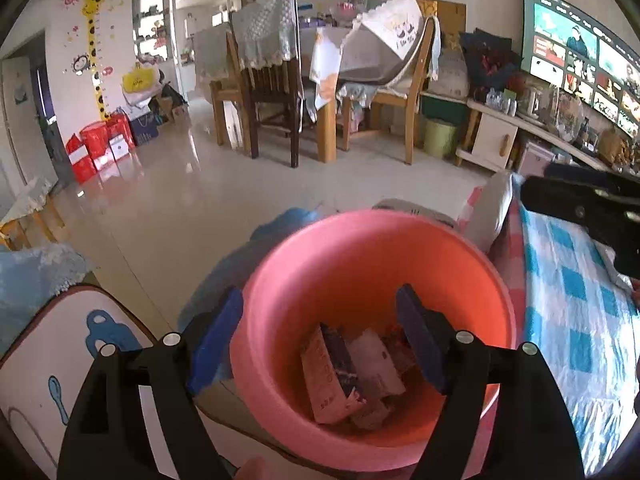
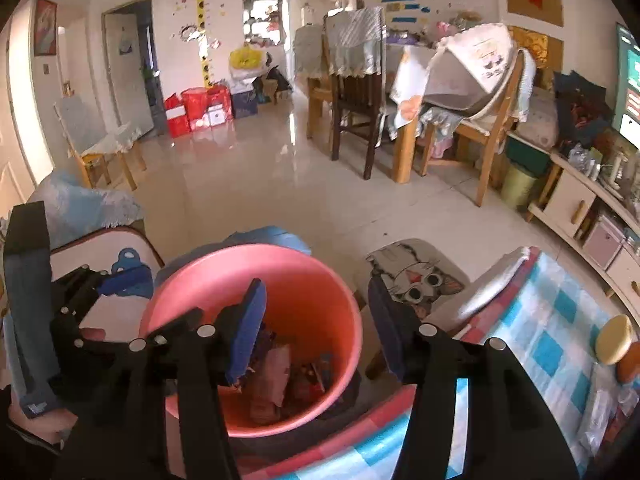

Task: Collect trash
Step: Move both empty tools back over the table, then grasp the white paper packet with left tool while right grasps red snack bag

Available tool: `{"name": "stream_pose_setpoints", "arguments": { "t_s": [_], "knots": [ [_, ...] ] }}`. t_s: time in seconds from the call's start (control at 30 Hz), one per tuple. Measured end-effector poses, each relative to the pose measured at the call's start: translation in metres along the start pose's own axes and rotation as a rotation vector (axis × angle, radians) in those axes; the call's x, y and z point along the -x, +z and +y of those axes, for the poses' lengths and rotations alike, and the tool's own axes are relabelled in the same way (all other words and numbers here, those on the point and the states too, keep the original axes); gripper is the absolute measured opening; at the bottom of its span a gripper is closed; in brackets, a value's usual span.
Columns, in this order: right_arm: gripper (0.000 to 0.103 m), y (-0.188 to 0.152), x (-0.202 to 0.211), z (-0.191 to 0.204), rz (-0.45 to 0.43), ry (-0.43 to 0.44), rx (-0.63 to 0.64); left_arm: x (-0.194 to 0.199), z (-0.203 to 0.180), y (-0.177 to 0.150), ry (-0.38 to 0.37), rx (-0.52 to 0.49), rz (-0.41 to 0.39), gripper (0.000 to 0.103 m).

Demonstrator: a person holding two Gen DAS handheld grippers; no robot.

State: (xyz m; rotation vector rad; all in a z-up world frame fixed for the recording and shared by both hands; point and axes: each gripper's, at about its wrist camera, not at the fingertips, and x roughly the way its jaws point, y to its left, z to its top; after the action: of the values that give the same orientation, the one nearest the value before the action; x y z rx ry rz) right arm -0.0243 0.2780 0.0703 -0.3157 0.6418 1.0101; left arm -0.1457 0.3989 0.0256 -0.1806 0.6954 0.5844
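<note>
A pink plastic bucket [image 1: 360,248] stands low in front of me, with trash lying in its bottom: a pink carton [image 1: 326,376], a white packet [image 1: 376,360] and other wrappers [image 2: 276,376]. My left gripper [image 1: 320,340] is open and straddles the bucket's near left wall, one blue pad outside and one inside, gripping nothing. My right gripper [image 2: 318,328] is open too. Its left pad hangs over the bucket's mouth and its right pad is outside the right rim, with nothing held between them. Each gripper shows in the other's view: the left gripper [image 2: 80,304], the right gripper [image 1: 580,208].
A surface under a blue-and-white checked cloth [image 1: 576,320] lies to the right, with a round yellow thing [image 2: 614,338] on it. A cat-print stool [image 2: 416,280] stands beside the bucket and a white cushioned seat [image 1: 60,360] to its left. Beyond are tiled floor, chairs [image 1: 272,92] and a TV [image 1: 580,56].
</note>
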Motion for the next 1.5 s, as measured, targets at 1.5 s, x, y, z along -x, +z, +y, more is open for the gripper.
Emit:
{"name": "stream_pose_setpoints", "arguments": {
  "t_s": [1.5],
  "knots": [
    [0.086,-0.28,0.199,-0.356,0.051,-0.393,-0.578,-0.056,-0.518,-0.016,-0.415,-0.472,0.077,0.094]
  ]
}}
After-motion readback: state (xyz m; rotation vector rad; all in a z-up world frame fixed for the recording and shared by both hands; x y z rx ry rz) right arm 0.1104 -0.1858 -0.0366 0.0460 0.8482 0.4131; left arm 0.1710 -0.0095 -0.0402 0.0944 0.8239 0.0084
